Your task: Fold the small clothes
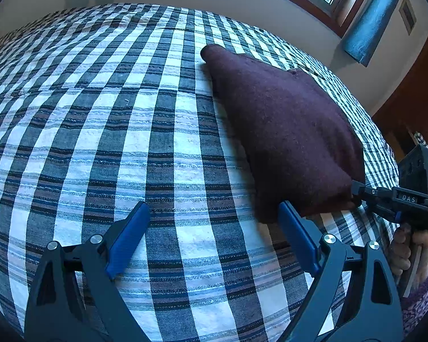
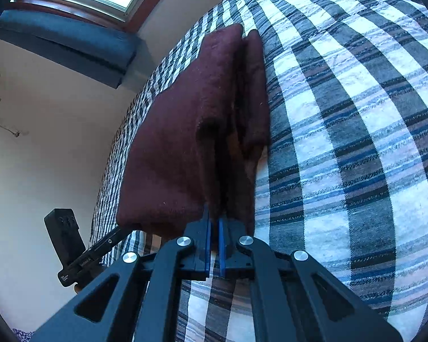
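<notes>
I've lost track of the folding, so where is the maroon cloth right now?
The maroon cloth lies on the checked bedspread, right of centre in the left wrist view, its near corner pinched by the right gripper.

We're working on a bed [image 1: 100, 131] with a blue, white and brown checked cover [image 2: 356, 142] stretched fairly flat across it. The only thing lying on it is a dark maroon garment [image 1: 285, 131], folded in layers near the bed's window-side edge, its far end resting on the cover and its near end raised.
</notes>
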`<state>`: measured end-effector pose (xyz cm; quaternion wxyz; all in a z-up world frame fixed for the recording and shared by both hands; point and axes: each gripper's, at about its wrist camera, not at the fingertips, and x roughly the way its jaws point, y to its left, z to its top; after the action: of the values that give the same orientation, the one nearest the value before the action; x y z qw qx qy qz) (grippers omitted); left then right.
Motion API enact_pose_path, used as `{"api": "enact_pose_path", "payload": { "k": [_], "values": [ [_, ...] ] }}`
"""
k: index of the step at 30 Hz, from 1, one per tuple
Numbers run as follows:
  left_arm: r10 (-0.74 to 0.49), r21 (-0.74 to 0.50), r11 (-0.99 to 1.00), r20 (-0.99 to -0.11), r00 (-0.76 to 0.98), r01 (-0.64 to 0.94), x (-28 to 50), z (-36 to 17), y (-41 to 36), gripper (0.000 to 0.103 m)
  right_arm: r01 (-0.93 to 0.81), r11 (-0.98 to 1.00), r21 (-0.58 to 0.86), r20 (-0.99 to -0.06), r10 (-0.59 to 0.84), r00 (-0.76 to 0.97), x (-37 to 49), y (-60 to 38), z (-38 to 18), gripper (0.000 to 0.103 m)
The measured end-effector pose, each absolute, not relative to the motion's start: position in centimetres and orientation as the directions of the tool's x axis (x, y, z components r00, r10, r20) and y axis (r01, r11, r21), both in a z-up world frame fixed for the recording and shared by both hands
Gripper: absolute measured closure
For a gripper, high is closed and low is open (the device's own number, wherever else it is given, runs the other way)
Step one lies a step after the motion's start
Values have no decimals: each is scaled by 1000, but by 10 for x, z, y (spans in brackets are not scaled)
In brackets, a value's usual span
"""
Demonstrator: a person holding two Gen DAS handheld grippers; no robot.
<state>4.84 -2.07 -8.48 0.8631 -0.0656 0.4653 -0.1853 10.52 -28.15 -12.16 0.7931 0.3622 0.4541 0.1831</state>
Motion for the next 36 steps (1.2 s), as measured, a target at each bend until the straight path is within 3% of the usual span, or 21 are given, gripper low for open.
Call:
{"api": "enact_pose_path", "payload": {
  "k": [7,10,11,12,14,19,24,27,28,30,33,36],
  "values": [
    [-387,-289,920,-780,492,266,50,-86,-16,12,44,610,791,-545,669,505,99,-299,-126,98],
    [-410,-312,911,-765,497,271,46,-84,-12,12,42,569,821,-507,694,511,94,-311,-124,90],
    [-423,-327,905,-760,494,272,44,-82,-7,12,41,568,822,-503,689,522,92,-316,-121,82],
    [-436,-343,899,-752,495,271,40,-79,-2,12,44,582,812,-510,670,540,91,-321,-117,64],
    [-471,-386,882,-724,503,271,38,-71,7,12,36,592,805,-504,651,567,93,-328,-113,50],
    [-540,-479,840,-697,472,254,70,-65,5,12,37,534,845,-449,670,591,121,-335,-116,47],
    [-608,-576,791,-701,374,206,114,-88,-24,12,38,569,822,-483,659,576,143,-322,-119,45],
    [-591,-552,805,-705,393,219,122,-89,-39,13,22,611,791,-511,642,572,145,-311,-115,49],
    [-577,-536,814,-712,399,222,123,-89,-44,17,18,639,769,-534,626,568,144,-309,-115,54],
    [-546,-496,837,-734,404,230,123,-91,-55,40,15,659,752,-551,616,562,145,-299,-115,69],
    [-499,-428,867,-760,417,257,121,-92,-68,54,18,668,744,-557,605,569,146,-289,-115,74],
    [-473,-396,880,-770,429,262,120,-93,-76,56,14,662,749,-550,610,570,145,-287,-118,75]
  ]
}}
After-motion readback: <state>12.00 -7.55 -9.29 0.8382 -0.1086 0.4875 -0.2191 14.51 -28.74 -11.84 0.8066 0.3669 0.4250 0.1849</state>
